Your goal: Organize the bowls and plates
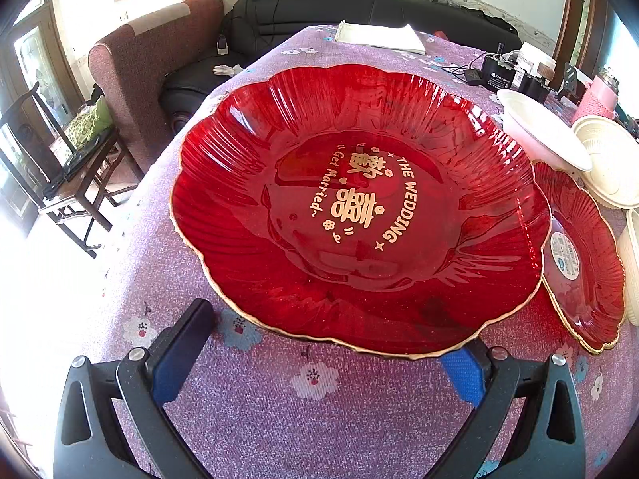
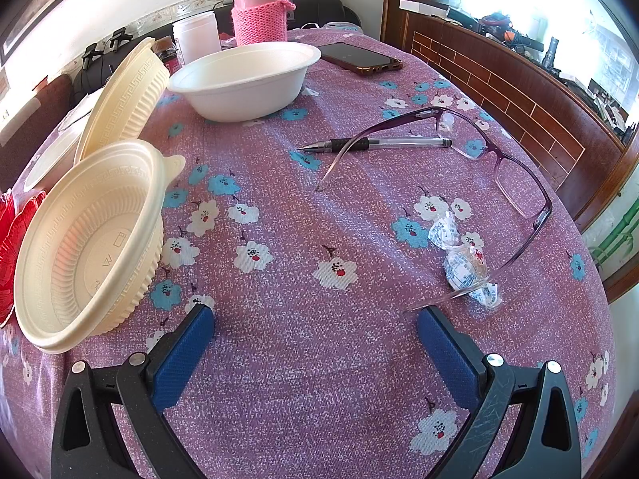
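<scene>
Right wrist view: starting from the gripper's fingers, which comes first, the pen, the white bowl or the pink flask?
1. Pen, mid-table, slightly right of centre, under the glasses' arm.
2. White bowl, farther back, left of centre.
3. Pink flask, at the table's far edge, behind the bowl.
</scene>
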The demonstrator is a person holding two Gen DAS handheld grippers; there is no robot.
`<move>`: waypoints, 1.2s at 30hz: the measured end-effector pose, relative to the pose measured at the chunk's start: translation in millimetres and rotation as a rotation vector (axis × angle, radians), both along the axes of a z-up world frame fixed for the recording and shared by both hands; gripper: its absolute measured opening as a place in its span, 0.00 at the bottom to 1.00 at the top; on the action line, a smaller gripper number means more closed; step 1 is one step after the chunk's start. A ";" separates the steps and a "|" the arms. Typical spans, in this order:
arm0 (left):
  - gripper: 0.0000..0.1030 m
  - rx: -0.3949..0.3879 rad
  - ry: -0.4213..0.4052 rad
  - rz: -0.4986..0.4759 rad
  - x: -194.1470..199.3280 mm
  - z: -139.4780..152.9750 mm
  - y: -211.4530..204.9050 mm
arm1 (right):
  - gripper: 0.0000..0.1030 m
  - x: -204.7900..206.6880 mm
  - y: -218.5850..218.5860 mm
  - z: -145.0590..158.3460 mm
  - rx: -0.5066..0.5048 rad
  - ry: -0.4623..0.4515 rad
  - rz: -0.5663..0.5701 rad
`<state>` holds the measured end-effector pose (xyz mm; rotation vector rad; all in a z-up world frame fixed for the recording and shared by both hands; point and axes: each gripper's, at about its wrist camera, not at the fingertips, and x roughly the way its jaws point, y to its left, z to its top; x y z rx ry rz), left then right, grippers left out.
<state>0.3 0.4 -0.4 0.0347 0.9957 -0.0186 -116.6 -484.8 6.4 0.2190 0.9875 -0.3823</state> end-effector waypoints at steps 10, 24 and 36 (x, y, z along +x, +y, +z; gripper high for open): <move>1.00 -0.001 -0.002 0.007 -0.5 0.0 -2.2 | 0.99 0.0 0.1 0.0 -0.001 0.000 -0.002; 1.00 -0.015 0.024 0.023 -12.2 3.2 0.1 | 0.99 -5.6 1.5 1.3 0.020 0.023 0.040; 1.00 -0.208 -0.158 -0.112 -88.3 56.0 20.5 | 1.00 -55.0 48.7 79.3 0.044 -0.200 0.297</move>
